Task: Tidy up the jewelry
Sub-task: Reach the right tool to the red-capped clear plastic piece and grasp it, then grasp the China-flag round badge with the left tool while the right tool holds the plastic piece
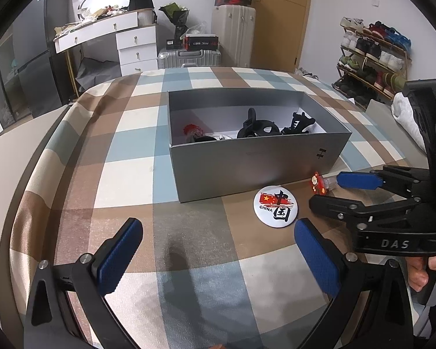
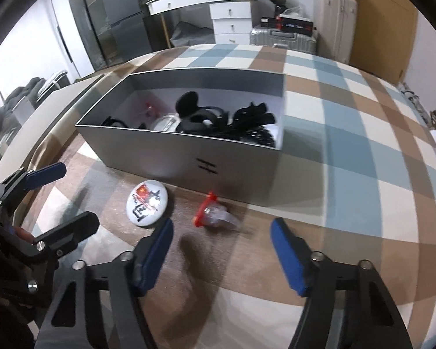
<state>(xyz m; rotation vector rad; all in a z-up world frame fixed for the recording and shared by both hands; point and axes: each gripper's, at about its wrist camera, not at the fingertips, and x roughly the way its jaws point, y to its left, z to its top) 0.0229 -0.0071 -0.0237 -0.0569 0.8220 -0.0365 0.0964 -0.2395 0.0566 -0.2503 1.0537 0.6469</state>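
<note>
A small red hair clip with a clear body (image 2: 215, 213) lies on the checked cloth just in front of the grey box (image 2: 189, 160). My right gripper (image 2: 222, 257) is open, its blue pads (image 2: 154, 258) apart on either side just short of the clip and not touching it. In the left wrist view the clip (image 1: 319, 184) sits at the tips of the right gripper (image 1: 331, 193). A round white badge (image 1: 276, 206) rests left of the clip. My left gripper (image 1: 218, 258) hangs open over bare cloth, holding nothing. Inside the box (image 1: 247, 168) lie black hair clips (image 1: 253, 129) and a red item (image 1: 193, 131).
The checked cloth (image 1: 130, 151) curves down at its left and far edges. Beyond it stand a white dresser (image 1: 136, 43), suitcases (image 1: 189, 56) and a shoe rack (image 1: 372, 58). A hand (image 1: 421, 273) holds the right gripper's handle.
</note>
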